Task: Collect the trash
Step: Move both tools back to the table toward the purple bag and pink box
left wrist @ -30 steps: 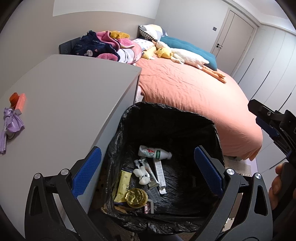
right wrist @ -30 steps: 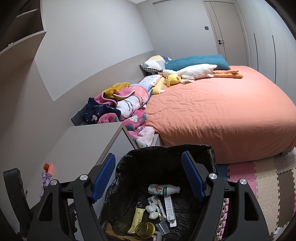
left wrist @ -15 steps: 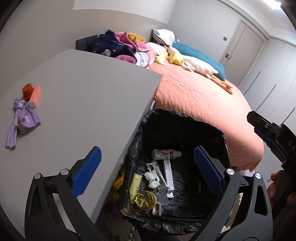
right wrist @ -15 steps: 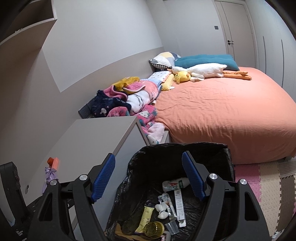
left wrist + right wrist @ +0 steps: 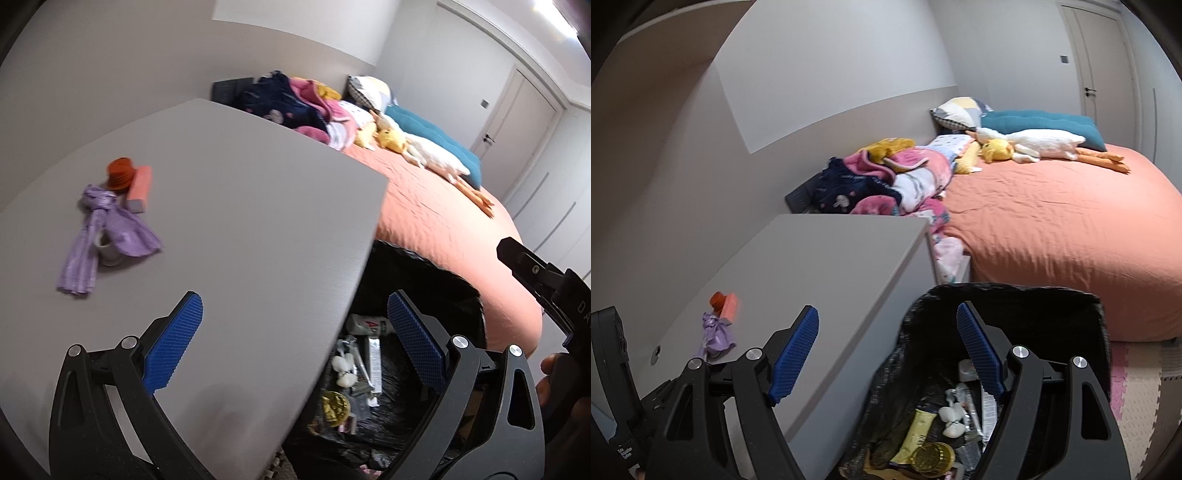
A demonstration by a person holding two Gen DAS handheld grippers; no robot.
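Change: both wrist views have swung off the bin and toward the grey desk (image 5: 229,229); a second ago the left view was filled by the bin, now the desktop fills it and the bin sits at 4 o'clock.
Meaning: my reading is that a drop into the bin is done and the hands are heading for the next piece on the desktop.
Left gripper (image 5: 295,332): jaws wide, nothing between the blue pads; it hangs over the desk's near corner.
Right gripper (image 5: 886,354): jaws wide and empty, straddling the desk edge and the bin rim.
Bin (image 5: 1015,295): black-lined, on the floor touching the desk's side, between desk and bed (image 5: 1071,221); wrappers, a small bottle and a gold lid lie inside.
Next trash: purple crumpled wrapper (image 5: 99,229) on the desktop at 10 o'clock in the left view, draped over a small cup.
Wrapper axis: long axis runs from 12 to 7 o'clock, knotted end far, loose flat end nearest.
Neighbours: orange cap (image 5: 120,177) and pink block (image 5: 138,188) touch it at its far end.
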